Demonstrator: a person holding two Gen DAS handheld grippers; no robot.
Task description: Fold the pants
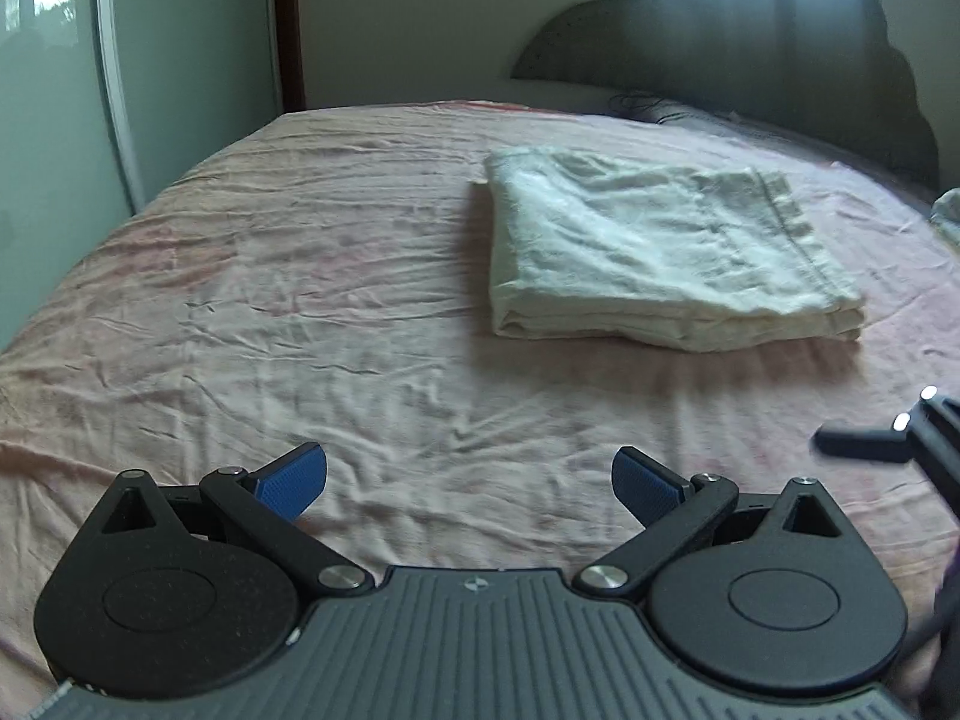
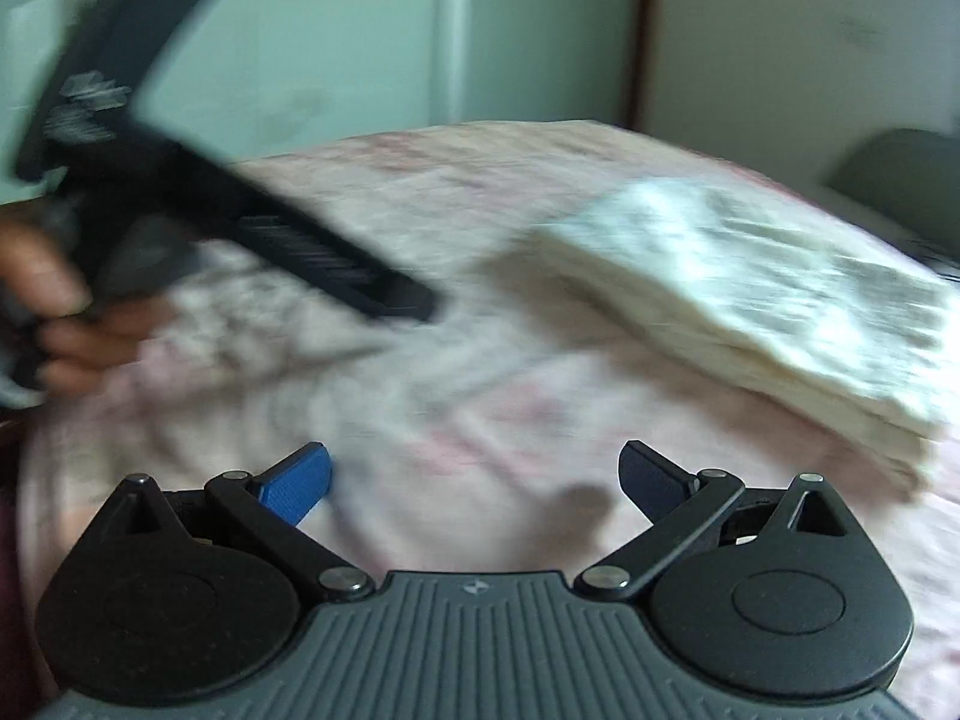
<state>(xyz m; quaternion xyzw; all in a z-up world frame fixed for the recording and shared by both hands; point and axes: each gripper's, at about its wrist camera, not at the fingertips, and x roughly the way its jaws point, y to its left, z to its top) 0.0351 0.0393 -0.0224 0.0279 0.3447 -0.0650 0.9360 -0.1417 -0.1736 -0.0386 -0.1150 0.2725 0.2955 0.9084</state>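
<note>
pink bedsheet (wrinkled), dark headboard

Right wrist view: pants motion-blurred.

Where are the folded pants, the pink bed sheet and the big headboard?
folded pants (image 1: pixel 660 252), left wrist view, top layer.
pink bed sheet (image 1: pixel 300 300), left wrist view, bare wrinkled part.
headboard (image 1: pixel 750 54), left wrist view, dark front.

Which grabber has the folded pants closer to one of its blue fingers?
The right gripper. The folded pants reach down beside its right finger; the left gripper sits farther back.
</note>
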